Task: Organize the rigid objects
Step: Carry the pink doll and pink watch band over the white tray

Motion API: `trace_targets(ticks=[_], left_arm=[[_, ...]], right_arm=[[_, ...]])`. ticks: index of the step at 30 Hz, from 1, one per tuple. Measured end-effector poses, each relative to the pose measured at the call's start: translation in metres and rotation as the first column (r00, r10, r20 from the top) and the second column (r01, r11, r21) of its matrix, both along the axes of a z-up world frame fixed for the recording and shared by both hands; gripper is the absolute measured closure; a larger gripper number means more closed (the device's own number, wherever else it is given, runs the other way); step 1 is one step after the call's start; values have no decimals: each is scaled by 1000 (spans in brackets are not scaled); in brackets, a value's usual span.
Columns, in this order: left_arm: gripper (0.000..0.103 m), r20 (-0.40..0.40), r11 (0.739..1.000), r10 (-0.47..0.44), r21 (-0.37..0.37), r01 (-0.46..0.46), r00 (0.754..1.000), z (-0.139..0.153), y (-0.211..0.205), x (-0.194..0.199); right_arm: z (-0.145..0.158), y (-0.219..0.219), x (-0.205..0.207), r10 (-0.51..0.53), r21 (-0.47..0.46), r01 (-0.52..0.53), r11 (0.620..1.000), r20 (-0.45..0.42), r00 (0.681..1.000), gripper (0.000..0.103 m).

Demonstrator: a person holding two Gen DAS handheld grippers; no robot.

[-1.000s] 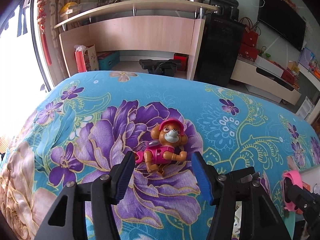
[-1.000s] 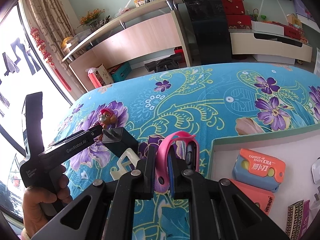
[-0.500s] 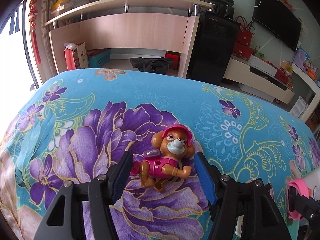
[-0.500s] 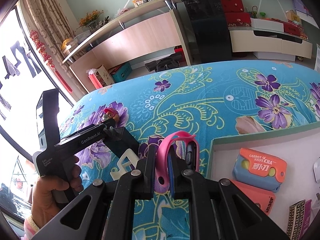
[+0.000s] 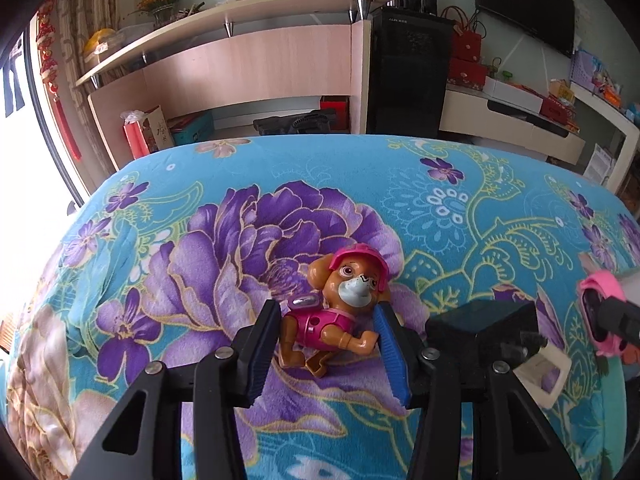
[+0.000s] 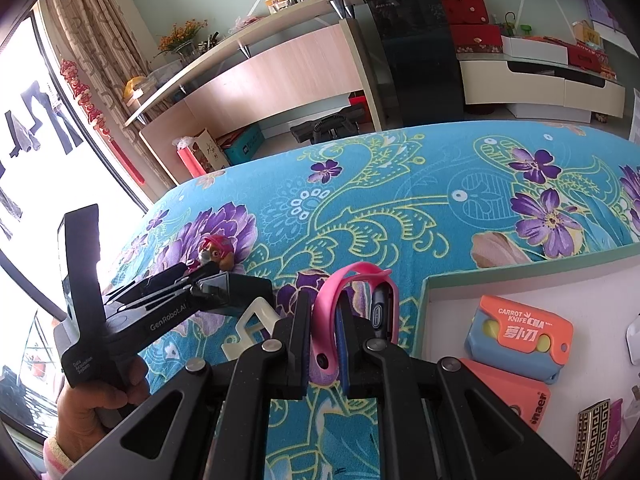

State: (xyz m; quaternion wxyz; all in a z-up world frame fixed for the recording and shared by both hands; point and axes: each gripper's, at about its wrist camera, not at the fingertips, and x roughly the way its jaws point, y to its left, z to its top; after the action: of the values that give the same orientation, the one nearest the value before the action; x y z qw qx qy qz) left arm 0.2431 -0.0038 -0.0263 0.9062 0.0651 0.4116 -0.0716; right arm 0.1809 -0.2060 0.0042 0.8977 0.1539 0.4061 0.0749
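1. Lying on its back on the flowered blue cloth (image 5: 460,184), over a big purple bloom: a toy dog (image 5: 340,312) of hard plastic, tan-brown, with a pink cap, a pale grey muzzle, a bright pink vest and a small silver piece at the shoulder.
2. Closing around that toy dog: left tongs (image 5: 326,354), black arms with blue pads, one pad on each side of the pink body; whether the pads touch it cannot be told.
3. Clamped tight on a pink wristband (image 6: 352,312): right tongs (image 6: 322,344), the loop standing up between the pads, a dark oblong module set into the band on its right side.
4. Resting just right of the left tongs: a black block (image 5: 480,328) and a white plastic piece (image 5: 552,376).
5. Sitting at the right edge of the cloth: a pale green-rimmed tray (image 6: 520,268) with an orange and blue case (image 6: 520,336) printed "CARROT KNIFE".
6. Gripping the left handle: a hand (image 6: 92,412) with a pink striped cuff.
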Motion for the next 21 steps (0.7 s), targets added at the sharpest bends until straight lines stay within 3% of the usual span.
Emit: trace_targets(ticks=[2,5,9,12,13,14,15,21], left_arm=[[52,3,997,-25,70,25,1000,-2,-3,-18],[55,-30,992,-37,119,40,999,-5,1,-38],[60,-81,1000,-29,10,30,996,-6,20,-46],[59,-69,1000,-6,8,6,998,-3,27,-42],[53,-63,1000,-8,17,9,998,-2,27,-41],[38,-59,999,-15,29,17,998,-1,26,-39],[32,-51,999,-31,42,33,998,-1,24,-38],[20,-58,980,-165,98,170,985,-7,6,-28]], right_arm=[[0,0,0,0,1,0,1000,1,1000,92],[1,-2,0,-2,7,2,1000,2,1000,92],[2,-2,-2,-5,12,5,1000,5,1000,92],[3,-3,-2,-5,15,5,1000,8,1000,92],[3,-3,-2,-6,16,5,1000,8,1000,92],[3,-4,-2,-7,17,6,1000,8,1000,92],[3,-4,-2,-8,18,8,1000,7,1000,92],[2,-6,-2,-12,22,12,1000,0,1000,92]])
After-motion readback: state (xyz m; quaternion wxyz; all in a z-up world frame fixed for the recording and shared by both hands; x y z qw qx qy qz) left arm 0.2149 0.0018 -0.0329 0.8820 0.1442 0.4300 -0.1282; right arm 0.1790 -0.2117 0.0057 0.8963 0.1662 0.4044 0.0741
